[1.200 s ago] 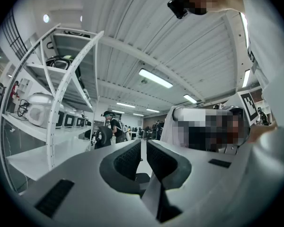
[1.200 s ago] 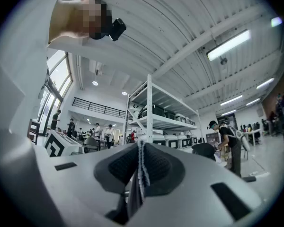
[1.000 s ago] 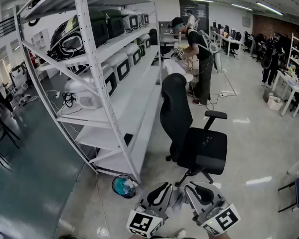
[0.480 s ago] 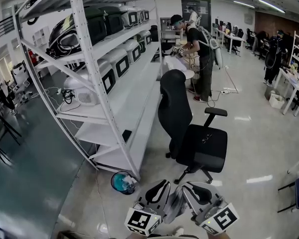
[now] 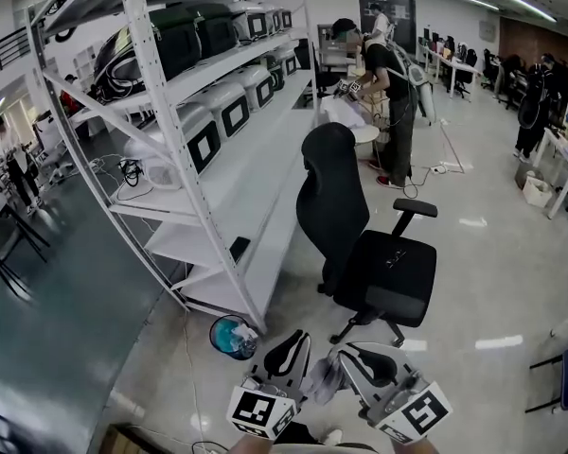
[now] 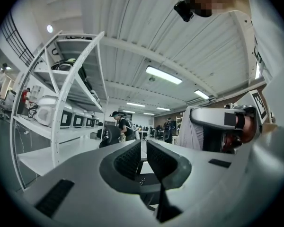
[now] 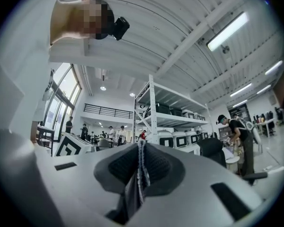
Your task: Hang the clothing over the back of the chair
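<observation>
Clothing [image 5: 319,383], a grey bunch, sits at 6 o'clock in the head view, low between the two grippers and well apart from the chair [image 5: 364,253]. The right gripper [image 5: 338,354] has its jaws closed on it: in the right gripper view a thin fold of fabric is pinched between the pads. The left gripper [image 5: 299,337] is just beside, at 9 o'clock of the right one. Its jaws stand a narrow gap apart, and I see no fabric in that gap.

From both grippers the backrest [image 5: 331,192] lies at 12 o'clock, and the seat [image 5: 390,277] points to about 4 o'clock. So the top edge of the backrest seems to run nearly along the 12-to-6 line, though the wide lens makes this hard to judge. Both hands are about equally far from it, the right one toward the seat side. I judge the cloth must go up over this edge and across it.
</observation>
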Available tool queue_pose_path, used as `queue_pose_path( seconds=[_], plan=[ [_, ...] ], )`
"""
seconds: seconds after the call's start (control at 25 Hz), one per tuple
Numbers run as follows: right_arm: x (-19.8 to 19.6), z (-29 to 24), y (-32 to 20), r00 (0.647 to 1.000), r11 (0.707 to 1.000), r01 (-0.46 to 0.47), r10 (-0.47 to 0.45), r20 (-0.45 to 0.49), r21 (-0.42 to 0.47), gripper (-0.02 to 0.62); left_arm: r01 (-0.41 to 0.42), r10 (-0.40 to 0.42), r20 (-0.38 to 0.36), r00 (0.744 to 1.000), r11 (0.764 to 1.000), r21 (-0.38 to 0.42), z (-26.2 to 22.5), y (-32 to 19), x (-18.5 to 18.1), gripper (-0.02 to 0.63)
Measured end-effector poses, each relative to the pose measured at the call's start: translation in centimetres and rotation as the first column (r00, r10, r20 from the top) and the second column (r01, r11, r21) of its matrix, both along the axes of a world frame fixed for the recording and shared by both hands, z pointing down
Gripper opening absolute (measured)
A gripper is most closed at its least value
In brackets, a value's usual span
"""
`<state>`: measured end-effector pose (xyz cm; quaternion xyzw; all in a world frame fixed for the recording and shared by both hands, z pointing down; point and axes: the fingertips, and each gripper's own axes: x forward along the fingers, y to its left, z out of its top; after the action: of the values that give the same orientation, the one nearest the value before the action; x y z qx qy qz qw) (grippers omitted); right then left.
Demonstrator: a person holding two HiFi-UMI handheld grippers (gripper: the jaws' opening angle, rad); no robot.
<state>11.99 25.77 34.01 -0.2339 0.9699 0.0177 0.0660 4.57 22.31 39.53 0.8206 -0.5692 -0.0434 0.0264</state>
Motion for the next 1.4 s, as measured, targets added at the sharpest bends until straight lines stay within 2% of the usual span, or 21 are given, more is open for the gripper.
queue_pose_path(
  seconds=[0.32, 0.6, 0.72, 1.0, 1.4],
  plan=[
    [0.9, 0.6, -3.5, 1.000, 1.000, -0.001, 0.001, 0.012, -0.018, 0.041, 0.012, -0.012, -0.002, 1.000, 1.000, -0.011, 0.4, -2.9, 0.5, 0.040],
    [-0.5, 0.6, -8.1, 0.998, 0.999, -0.049, 0.048, -0.026, -0.014, 0.041, -0.017, 0.017, -0.046, 0.999, 1.000, -0.016, 1.4, -8.7, -1.6, 0.040],
    [-1.1, 0.3, -10.8, 0.997, 0.997, -0.073, 0.073, -0.009, -0.008, 0.041, -0.014, 0.014, -0.031, 0.999, 1.000, 0.002, 1.1, -11.8, -3.1, 0.040],
    [-4.6, 0.2, -16.6, 0.995, 0.995, -0.097, 0.097, -0.007, -0.010, 0.041, -0.076, 0.076, -0.043, 0.996, 0.997, 0.004, 1.1, -17.8, -4.7, 0.040],
    [-9.6, -0.2, -23.1, 0.992, 0.992, -0.122, 0.122, -0.017, -0.001, 0.041, -0.135, 0.135, -0.056, 0.989, 0.991, -0.002, 1.6, -22.8, -8.5, 0.040]
  ],
)
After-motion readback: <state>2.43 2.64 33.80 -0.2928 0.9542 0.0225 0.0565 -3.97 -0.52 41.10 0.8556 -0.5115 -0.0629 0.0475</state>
